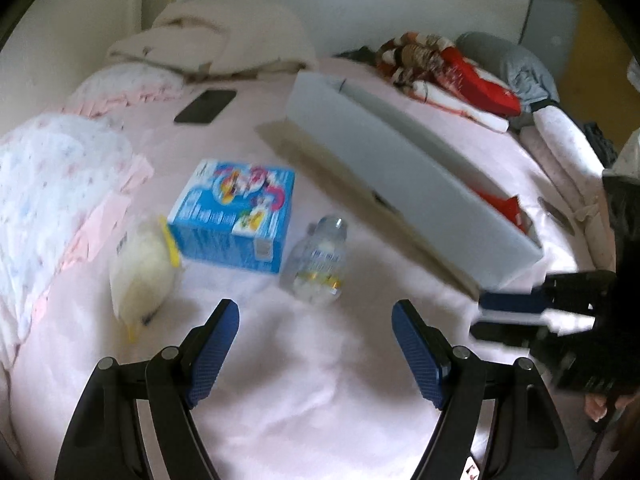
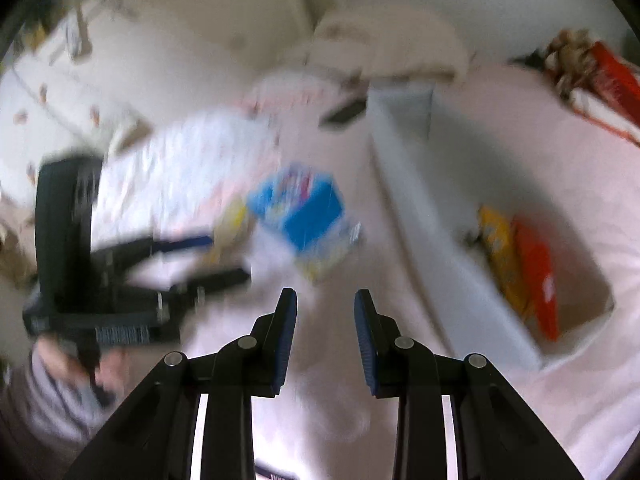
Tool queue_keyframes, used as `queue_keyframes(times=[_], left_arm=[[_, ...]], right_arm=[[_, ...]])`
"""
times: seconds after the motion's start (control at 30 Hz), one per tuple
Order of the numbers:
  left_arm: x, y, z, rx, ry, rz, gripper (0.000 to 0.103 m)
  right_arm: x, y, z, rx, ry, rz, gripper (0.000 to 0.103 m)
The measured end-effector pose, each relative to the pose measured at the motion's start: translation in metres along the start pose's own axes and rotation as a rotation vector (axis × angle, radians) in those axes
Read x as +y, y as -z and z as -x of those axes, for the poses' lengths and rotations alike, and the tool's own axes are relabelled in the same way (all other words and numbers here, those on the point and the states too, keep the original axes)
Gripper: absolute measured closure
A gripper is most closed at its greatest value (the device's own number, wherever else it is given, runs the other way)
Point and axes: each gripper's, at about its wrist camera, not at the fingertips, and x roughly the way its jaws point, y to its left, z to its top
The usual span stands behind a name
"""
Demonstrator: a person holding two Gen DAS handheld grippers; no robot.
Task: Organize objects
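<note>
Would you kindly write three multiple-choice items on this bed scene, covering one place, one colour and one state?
1. The clear bottle lies:
A. inside the white box
B. on the bedspread beside the blue carton
C. on the phone

2. The carton is mostly:
A. blue
B. green
C. black

3. The left gripper is:
A. shut on the bottle
B. open, holding nothing
C. shut on the carton

Answers: B, it rests on the pink spread next to the carton; A, its faces are blue; B, only bedspread shows between its fingers.
</note>
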Motion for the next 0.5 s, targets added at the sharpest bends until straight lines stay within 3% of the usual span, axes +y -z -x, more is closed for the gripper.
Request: queue_keyframes(times=[0.1,0.2,0.27,0.4,0.5], left_arm=[[-0.001,0.001,-0.003,0.019,0.001,-0.001,0.026],[-0.007,-0.001,-0.001,0.014,0.004,-0.020,0.026],[-0.011,-0.001,0.000,0.011,0.004,-0.034,0.026],[-0.022,-0.002,0.002,0.011,-0.011,-0.062,0.026],[-0.027,-0.006,0.008,-0.007,-0.021,-0.071,0.026]], right_arm=[[0.009,0.010,-0.026,0.170,0.019,0.056,0.073],[0.025,0.018,-0.046,0.264,0.038,0.145,0.069],[0.029,0.018,-0.049,0.264,0.063,0.171,0.057],[0.008,0.019,-0.059,0.303,0.073,0.065,0.060],[-0.005,0.016,-0.051,0.254,0.064,-0.015,0.064]])
